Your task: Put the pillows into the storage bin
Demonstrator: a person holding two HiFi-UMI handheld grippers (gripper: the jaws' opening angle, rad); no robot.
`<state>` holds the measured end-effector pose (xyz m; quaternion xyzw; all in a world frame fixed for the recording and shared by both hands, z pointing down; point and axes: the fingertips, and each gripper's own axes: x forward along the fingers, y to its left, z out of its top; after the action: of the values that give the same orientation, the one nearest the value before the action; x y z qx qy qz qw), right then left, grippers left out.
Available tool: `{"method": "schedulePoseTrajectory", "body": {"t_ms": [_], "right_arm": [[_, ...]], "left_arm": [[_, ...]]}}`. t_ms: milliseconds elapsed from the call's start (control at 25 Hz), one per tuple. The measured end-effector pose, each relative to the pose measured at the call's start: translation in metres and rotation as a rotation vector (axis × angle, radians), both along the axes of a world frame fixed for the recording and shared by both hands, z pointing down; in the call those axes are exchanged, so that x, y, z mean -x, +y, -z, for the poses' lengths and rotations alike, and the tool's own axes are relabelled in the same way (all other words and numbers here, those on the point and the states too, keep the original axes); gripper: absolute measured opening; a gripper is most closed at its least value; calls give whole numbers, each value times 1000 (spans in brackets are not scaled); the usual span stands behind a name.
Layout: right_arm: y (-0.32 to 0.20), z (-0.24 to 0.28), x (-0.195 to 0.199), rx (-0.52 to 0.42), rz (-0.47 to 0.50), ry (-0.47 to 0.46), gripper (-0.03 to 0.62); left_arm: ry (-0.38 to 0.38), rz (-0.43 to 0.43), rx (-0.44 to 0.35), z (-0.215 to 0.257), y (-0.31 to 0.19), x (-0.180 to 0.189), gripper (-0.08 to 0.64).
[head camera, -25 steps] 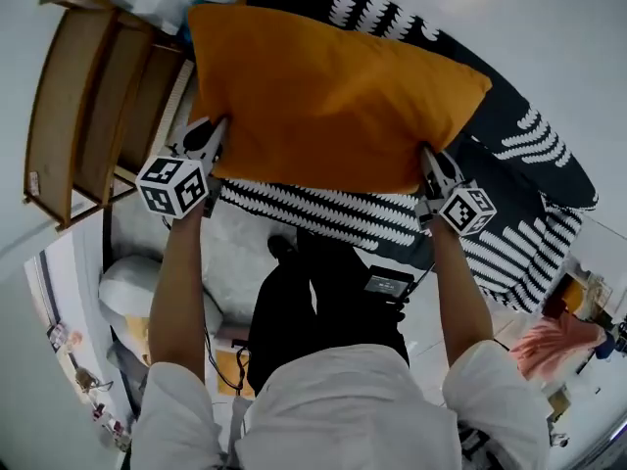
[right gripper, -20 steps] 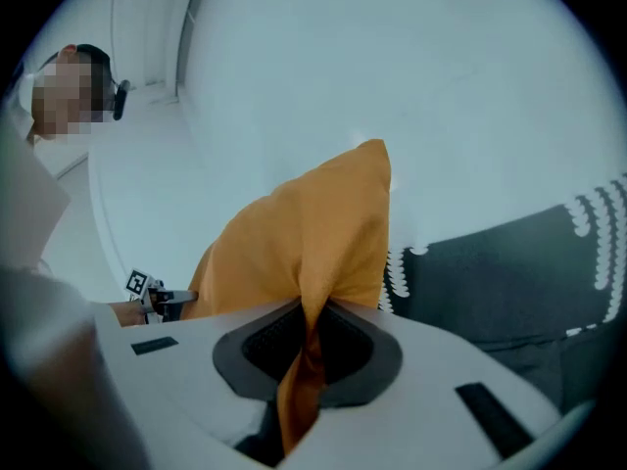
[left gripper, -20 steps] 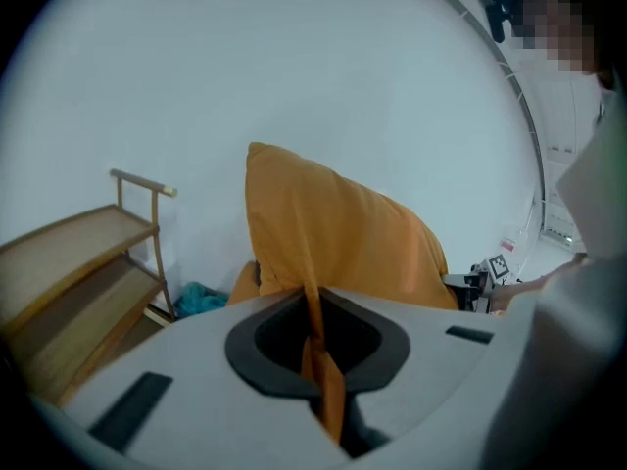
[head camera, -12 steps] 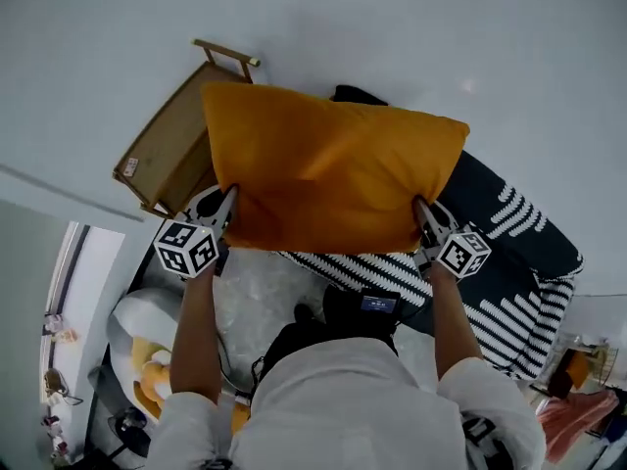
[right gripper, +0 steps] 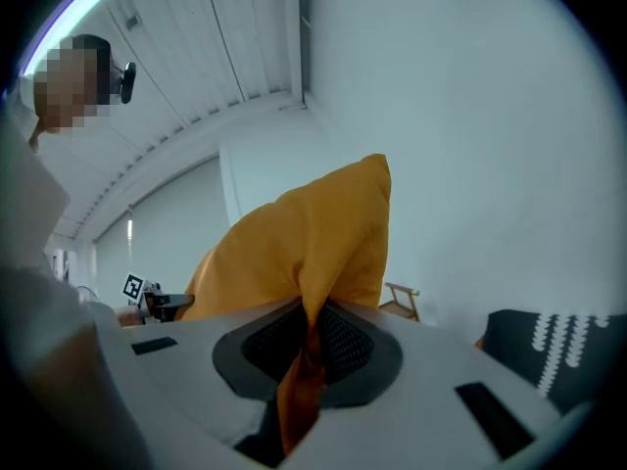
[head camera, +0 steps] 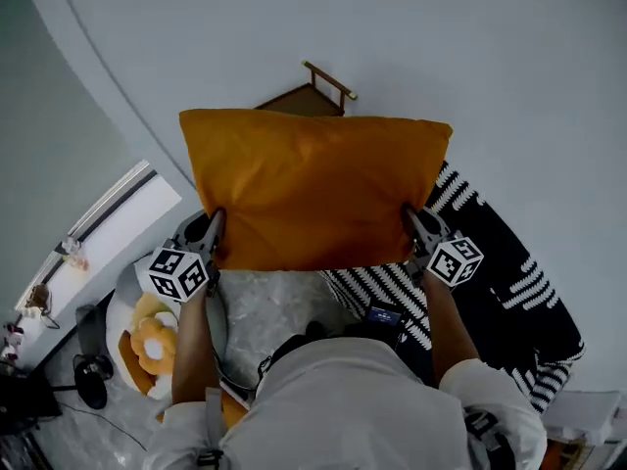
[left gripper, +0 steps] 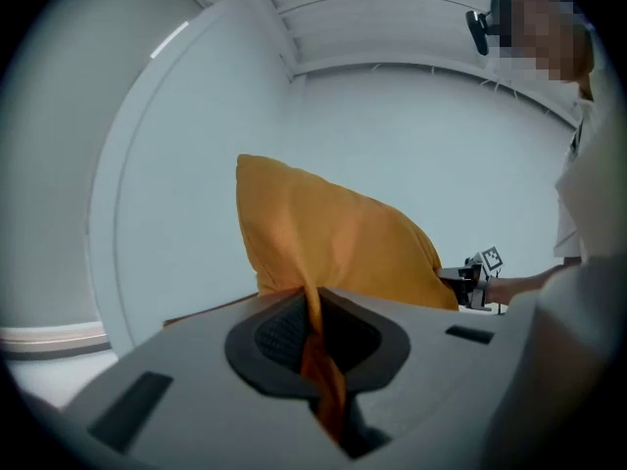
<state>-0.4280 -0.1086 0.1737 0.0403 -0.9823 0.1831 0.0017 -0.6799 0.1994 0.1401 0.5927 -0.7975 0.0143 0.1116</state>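
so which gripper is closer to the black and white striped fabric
Right. The right gripper sits just beside the striped fabric in the head view; the left gripper is across the orange pillow, at its far corner.

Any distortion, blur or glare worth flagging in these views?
Head view: fisheye curves the wall seam; the pillow is sharp and evenly lit. Left gripper view: black round vignette, near foreground soft. Right gripper view: same vignette, ceiling light glaring top left.
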Motion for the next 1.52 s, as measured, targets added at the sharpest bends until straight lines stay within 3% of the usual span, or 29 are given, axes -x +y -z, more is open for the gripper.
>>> {"method": "schedulePoseTrajectory", "body": {"t_ms": [120,320,480,640,800,1160,1520], "right_arm": [[38,0,30,-9,140,-28,54],[111,-10,54,-12,389,-71,54],[173,-6,46,19,573,-85,55],[246,-18,31,41,676,-118,55],[335,-38,9,88,828,-113,55],[510,-72,-30,156,1082,-54,55],[695,-127,-51,178,1180,81,55]], "left_arm": [[-12,138,-16,0,69,-13,20],[-47,376,-17,-8,181,-75,21],[-52,558,-3,2,259,-152,21],[-77,658,17,-5,336,-208,21],[-57,812,61,-19,421,-290,21],[-10,1059,98,-40,575,-413,21],[88,1173,91,-106,753,-460,21]]}}
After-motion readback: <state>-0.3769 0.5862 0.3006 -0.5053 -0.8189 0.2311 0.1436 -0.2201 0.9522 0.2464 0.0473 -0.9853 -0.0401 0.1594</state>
